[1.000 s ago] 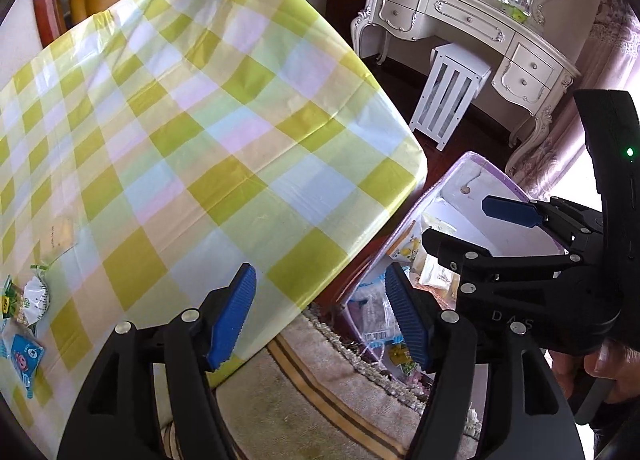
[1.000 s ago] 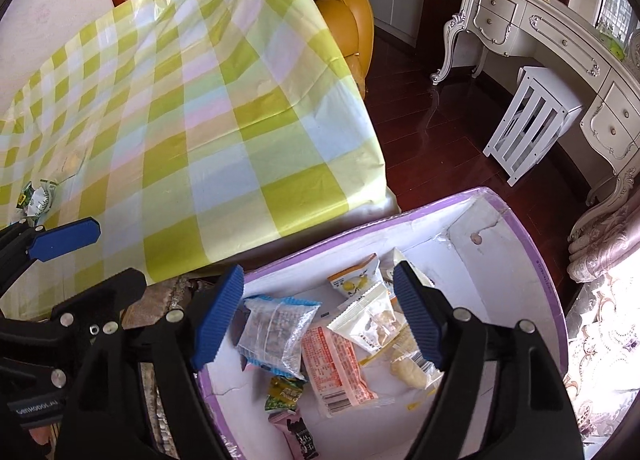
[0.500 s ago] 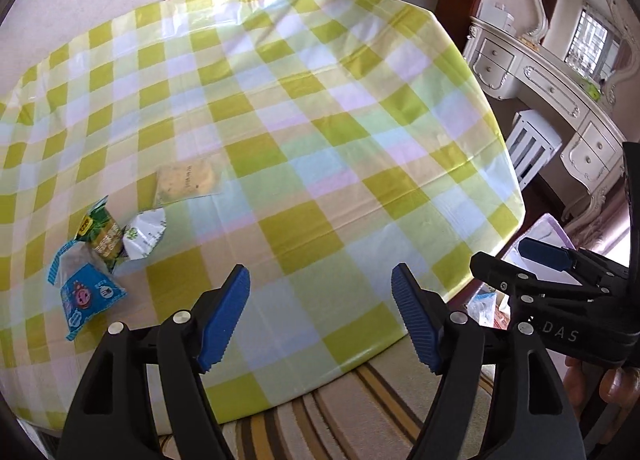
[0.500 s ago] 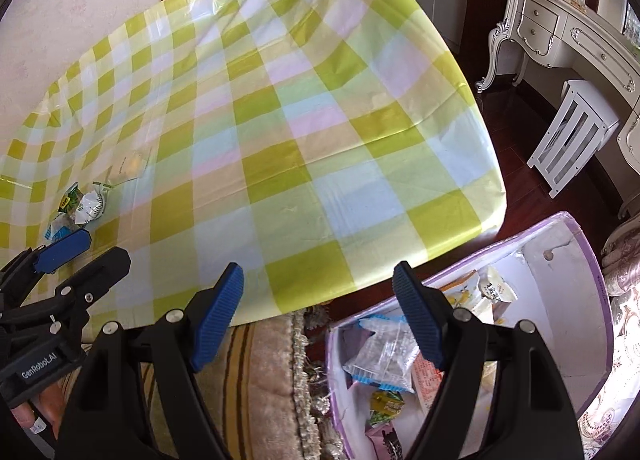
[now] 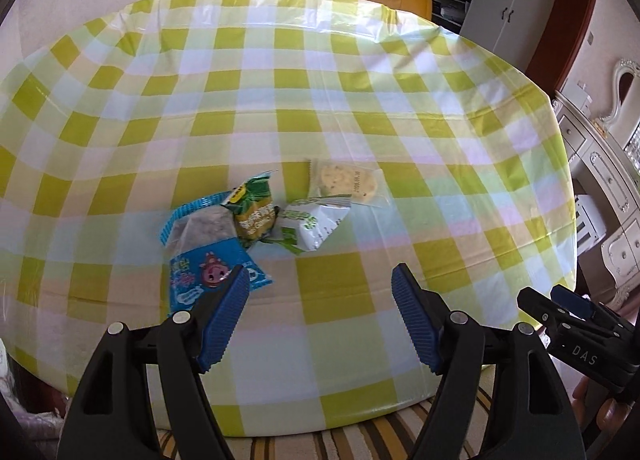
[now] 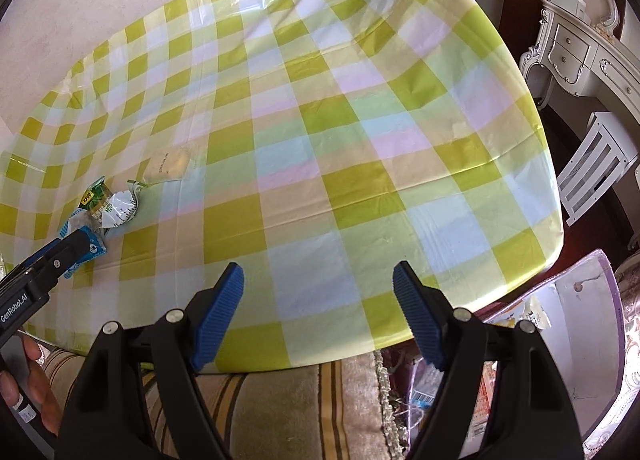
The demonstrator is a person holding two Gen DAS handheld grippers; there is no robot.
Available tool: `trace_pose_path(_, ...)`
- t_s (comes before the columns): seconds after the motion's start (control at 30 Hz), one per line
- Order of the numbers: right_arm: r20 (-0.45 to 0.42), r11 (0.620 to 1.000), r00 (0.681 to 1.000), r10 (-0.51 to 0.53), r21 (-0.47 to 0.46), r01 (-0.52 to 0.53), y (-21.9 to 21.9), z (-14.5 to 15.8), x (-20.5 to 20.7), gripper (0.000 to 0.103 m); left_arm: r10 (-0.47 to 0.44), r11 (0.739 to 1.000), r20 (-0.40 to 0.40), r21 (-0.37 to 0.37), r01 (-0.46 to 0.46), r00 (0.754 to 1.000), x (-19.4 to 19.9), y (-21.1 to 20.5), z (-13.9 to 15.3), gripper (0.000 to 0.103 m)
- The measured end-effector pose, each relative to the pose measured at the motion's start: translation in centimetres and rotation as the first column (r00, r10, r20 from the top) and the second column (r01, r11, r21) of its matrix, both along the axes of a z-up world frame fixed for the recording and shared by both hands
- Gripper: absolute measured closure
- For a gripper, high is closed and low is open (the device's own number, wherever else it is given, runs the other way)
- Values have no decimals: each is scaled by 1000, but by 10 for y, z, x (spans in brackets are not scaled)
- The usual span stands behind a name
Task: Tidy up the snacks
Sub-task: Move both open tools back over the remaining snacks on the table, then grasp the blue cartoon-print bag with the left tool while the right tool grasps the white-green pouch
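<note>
- My left gripper (image 5: 318, 314) is spread wide with nothing between its pads, hanging low over the near edge of the worktop (image 5: 360, 100); I judge it is lined up for the next pick.
- My right gripper (image 6: 318, 312) is likewise agape and empty, over the worktop's near edge, with the box (image 6: 576, 300) down on the floor at its right, holding some packets already, so snacks go there.
- Just beyond the left gripper's left pad lies the blue packet (image 5: 208, 256), the closest snack, part tucked under its neighbour.
- The green-and-yellow packet (image 5: 254, 212) rests on its far corner, touching the white-and-green packet (image 5: 316, 224) beside it.
- Farthest is the clear-wrapped biscuit (image 5: 346, 182), flat against the white one's far edge.
- Bunched so, I would lift one from an outer edge.
</note>
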State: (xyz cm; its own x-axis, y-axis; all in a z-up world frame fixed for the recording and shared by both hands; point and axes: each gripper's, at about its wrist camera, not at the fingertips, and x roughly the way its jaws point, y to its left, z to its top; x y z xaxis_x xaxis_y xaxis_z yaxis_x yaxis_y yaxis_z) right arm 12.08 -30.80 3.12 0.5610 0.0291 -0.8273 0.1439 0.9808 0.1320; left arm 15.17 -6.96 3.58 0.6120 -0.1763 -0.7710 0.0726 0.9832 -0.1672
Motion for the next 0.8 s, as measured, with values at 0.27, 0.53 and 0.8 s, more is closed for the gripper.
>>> trace_pose_path(0.27, 23, 997, 997, 72, -16, -72, 35, 4, 18, 26, 161, 986, -13, -29, -161, 987, 8, 60, -5, 28)
trace_pose_path(0.53, 22, 987, 987, 159, -35, -158, 70, 2, 34, 26, 179, 979, -73, -83, -185, 981, 21, 79, -21, 25)
trace_pose_path(0.8, 45, 972, 971, 237, -14, -236, 99, 5, 47, 26, 170, 980, -122, -79, -180, 978, 37, 77, -36, 21)
